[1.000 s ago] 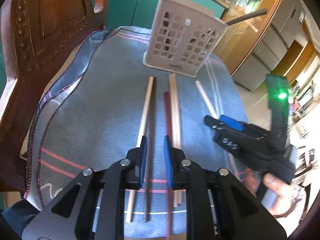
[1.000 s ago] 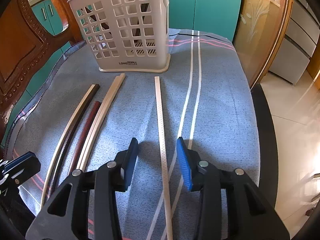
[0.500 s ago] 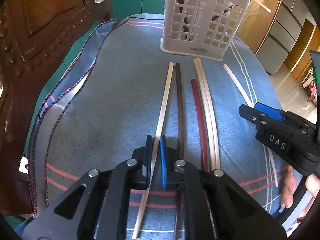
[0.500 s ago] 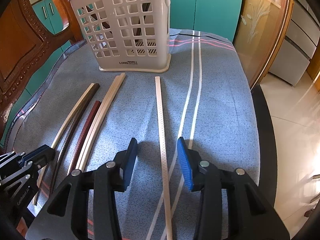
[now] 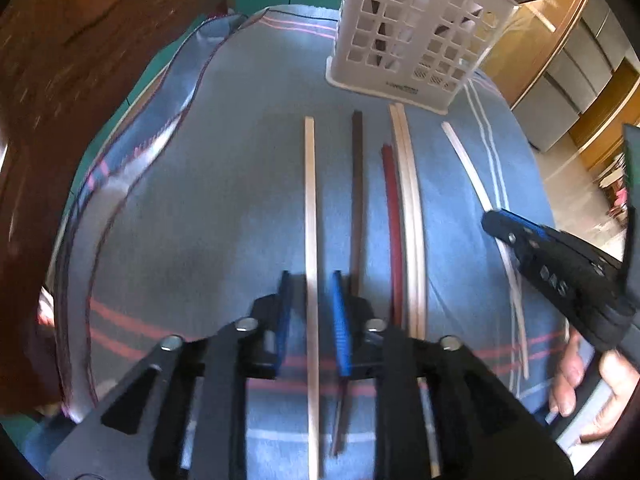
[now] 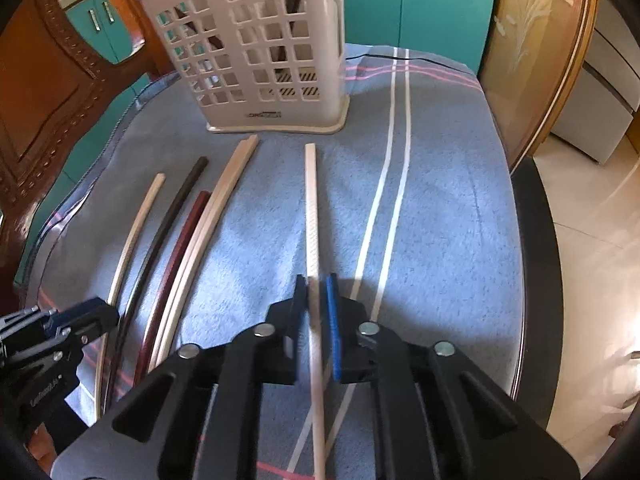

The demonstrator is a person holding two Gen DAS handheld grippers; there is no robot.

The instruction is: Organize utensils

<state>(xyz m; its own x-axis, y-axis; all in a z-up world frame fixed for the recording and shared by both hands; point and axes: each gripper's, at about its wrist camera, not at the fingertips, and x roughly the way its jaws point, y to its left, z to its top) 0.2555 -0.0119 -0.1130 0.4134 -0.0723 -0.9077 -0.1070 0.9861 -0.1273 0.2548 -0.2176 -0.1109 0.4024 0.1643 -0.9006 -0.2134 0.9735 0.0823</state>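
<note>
In the left wrist view our left tongs [image 5: 310,304] sit at the bottom centre of the frame, and their jaws have just been opening: the blue pads now stand a little apart on either side of a pale chopstick [image 5: 310,208] that runs straight up the middle of the picture, with a visible gap on each side, so we are not gripping it. To the right of it on the blue striped cloth [image 5: 200,220] covering the counter lie a dark brown chopstick [image 5: 357,200], a red chopstick [image 5: 391,208] and a pair of cream chopsticks [image 5: 410,216] lying side by side and touching. At the upper right of that frame stands the white lattice basket [image 5: 412,28], upright, with some dark sticks showing inside it. In the right wrist view our right tongs [image 6: 318,316] are at the lower centre, and their jaws have just been closing: the pads look pressed against a whitish chopstick [image 6: 311,208] that stretches up the frame toward the basket's base and stops just short of it. A carved wooden chair [image 6: 44,92] fills the left edge, and a hand [image 5: 592,392] shows at the lower right of the left wrist view.
</note>
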